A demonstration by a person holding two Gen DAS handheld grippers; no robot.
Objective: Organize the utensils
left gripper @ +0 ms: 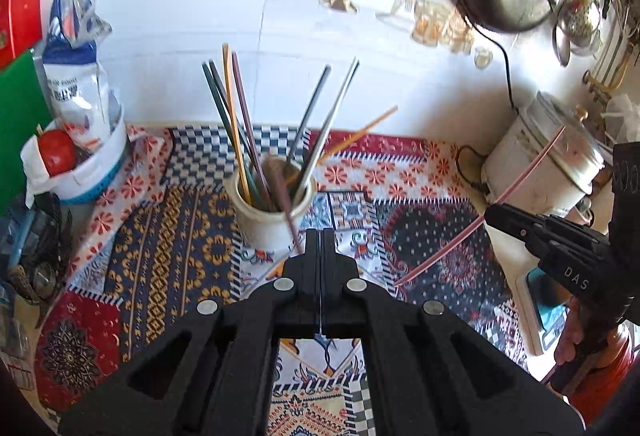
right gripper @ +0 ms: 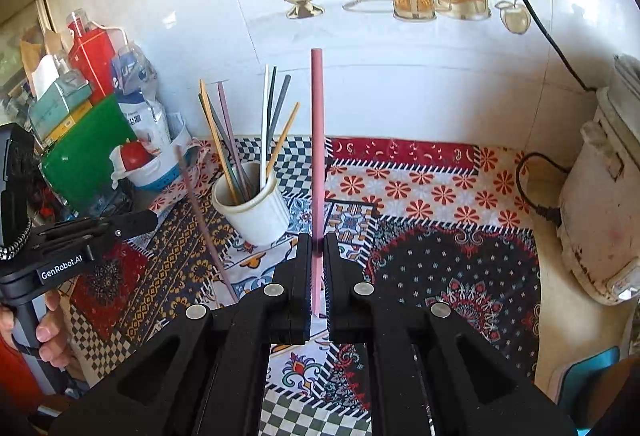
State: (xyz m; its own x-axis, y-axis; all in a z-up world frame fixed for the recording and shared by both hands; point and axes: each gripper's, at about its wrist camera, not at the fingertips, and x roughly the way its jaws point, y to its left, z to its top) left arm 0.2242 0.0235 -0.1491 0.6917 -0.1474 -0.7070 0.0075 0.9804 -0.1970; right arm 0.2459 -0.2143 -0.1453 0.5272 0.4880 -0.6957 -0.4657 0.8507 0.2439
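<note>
A white ceramic cup holding several coloured chopsticks stands on the patterned cloth; it also shows in the right wrist view. My left gripper is shut on a mauve chopstick whose tip points over the cup's rim. In the right wrist view that chopstick slants up from the left gripper, left of the cup. My right gripper is shut on a pink chopstick held upright, right of the cup. From the left wrist view this chopstick slants across the right gripper.
A white tub with a red lid and a bag stands left of the cup beside a green board. A white rice cooker with its black cord stands at the right. A tiled wall is behind. Patterned cloth covers the counter.
</note>
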